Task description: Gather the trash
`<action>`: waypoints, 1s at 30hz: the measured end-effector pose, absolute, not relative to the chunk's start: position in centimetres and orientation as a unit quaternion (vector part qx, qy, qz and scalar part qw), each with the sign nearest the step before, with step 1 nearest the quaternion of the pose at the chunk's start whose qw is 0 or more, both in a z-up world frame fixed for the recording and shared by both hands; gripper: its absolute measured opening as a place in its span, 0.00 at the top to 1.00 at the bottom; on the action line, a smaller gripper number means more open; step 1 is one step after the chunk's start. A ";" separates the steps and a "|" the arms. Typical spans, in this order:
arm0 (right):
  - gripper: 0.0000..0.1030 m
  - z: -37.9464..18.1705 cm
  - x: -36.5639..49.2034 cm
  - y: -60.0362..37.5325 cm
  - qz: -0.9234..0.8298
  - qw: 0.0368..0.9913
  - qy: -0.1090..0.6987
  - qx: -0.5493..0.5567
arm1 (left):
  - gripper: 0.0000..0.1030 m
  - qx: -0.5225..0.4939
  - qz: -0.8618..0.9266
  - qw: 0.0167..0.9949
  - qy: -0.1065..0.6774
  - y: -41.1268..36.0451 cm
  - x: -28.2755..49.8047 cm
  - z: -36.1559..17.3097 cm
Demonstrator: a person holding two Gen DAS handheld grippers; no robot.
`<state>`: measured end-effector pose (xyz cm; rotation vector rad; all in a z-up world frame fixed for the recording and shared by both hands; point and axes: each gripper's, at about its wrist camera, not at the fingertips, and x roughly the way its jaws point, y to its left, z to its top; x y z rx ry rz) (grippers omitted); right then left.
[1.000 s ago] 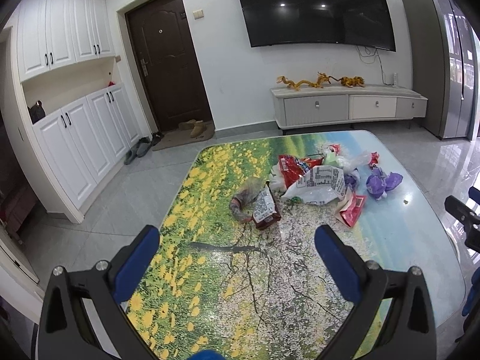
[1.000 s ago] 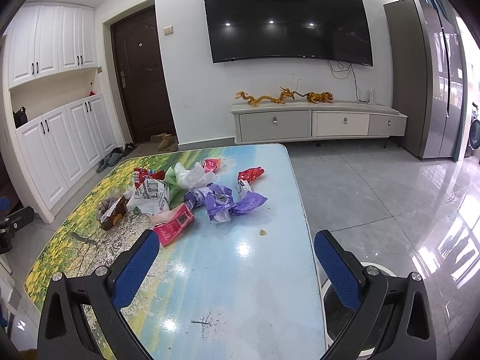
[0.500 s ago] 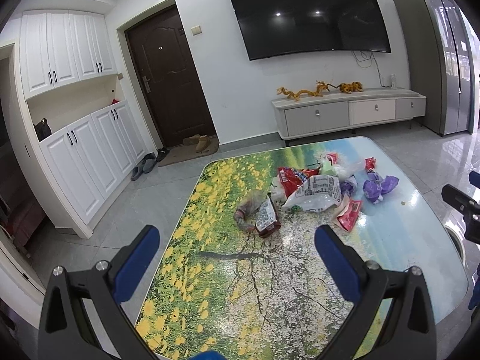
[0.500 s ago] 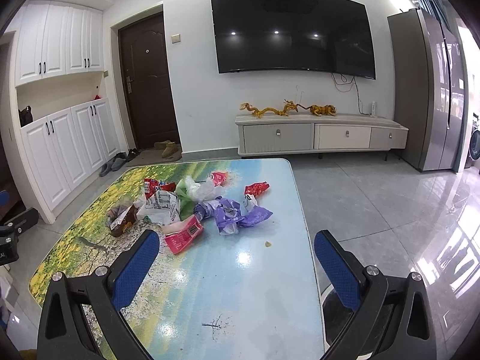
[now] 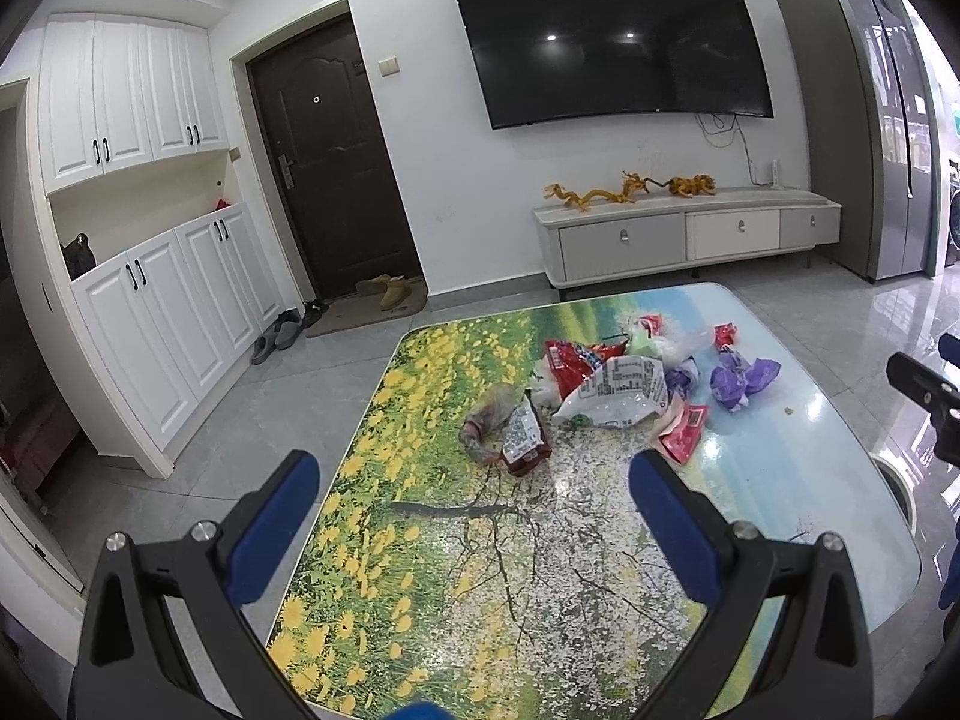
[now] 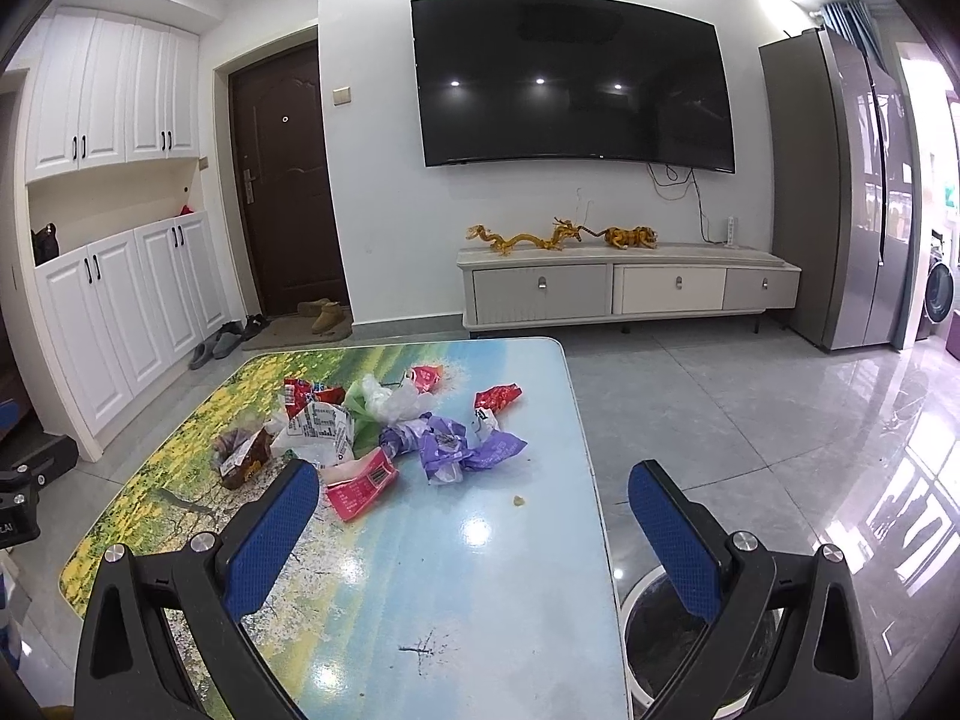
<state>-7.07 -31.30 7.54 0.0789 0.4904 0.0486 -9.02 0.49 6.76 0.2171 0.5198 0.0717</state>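
Right wrist view: right gripper (image 6: 474, 516) and left gripper (image 5: 474, 510) both spread wide, empty, above table (image 6: 480, 600); nothing collected yet. Next: descend onto pink wrapper (image 6: 360, 486), bin (image 6: 666, 630) beside table.

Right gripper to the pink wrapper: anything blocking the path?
Nothing visible. The right gripper is open over bare table; the pink wrapper lies just ahead by its left finger, at the near edge of the trash pile.

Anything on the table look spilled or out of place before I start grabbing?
Yes: crumpled wrappers lie heaped mid-table, and one small crumb sits apart, nearer the right edge. Both grippers, left and right, are open and empty.
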 end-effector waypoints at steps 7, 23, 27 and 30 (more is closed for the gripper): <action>0.00 8.2 -7.7 -30.4 0.032 0.970 0.239 0.020 | 0.00 0.091 0.035 0.963 0.251 1.0 -9.5 7.3; 0.00 7.7 -6.9 -31.0 0.046 0.967 0.246 0.034 | 0.00 0.079 0.061 0.968 0.228 3.7 -9.6 7.9; 0.00 6.6 -5.3 -31.6 0.054 0.960 0.271 0.049 | 0.00 0.081 0.068 0.965 0.239 4.7 -8.5 7.0; 0.01 5.8 -4.1 -31.8 0.062 0.954 0.288 0.057 | 0.00 0.079 0.070 0.964 0.243 5.2 -7.8 6.6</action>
